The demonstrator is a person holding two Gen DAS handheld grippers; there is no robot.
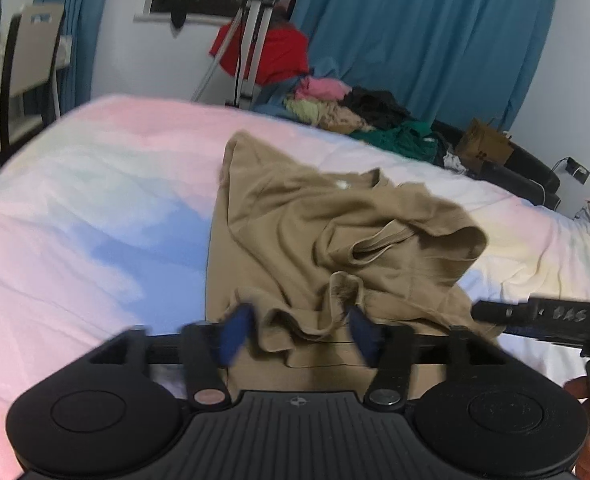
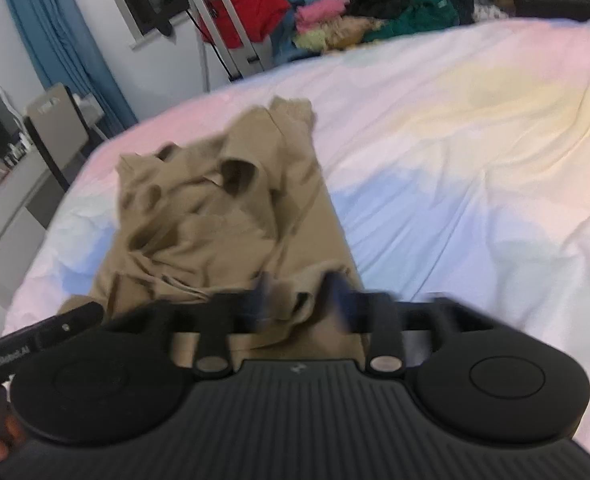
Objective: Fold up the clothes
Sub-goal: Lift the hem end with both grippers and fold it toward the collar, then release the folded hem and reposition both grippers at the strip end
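The left tool (image 1: 299, 328) has its blue fingers (image 1: 235, 332) spread, with a bunched fold of the tan shirt (image 1: 295, 220) lying between them. The right tool (image 2: 301, 296) is blurred; its fingers stand apart with a bunch of the shirt's cloth between them, but whether they pinch it I cannot tell. The shirt lies crumpled on the bed (image 1: 95, 208), reaching from its near edge toward the middle. A pile of clothes (image 1: 347, 108) sits beyond the far edge.
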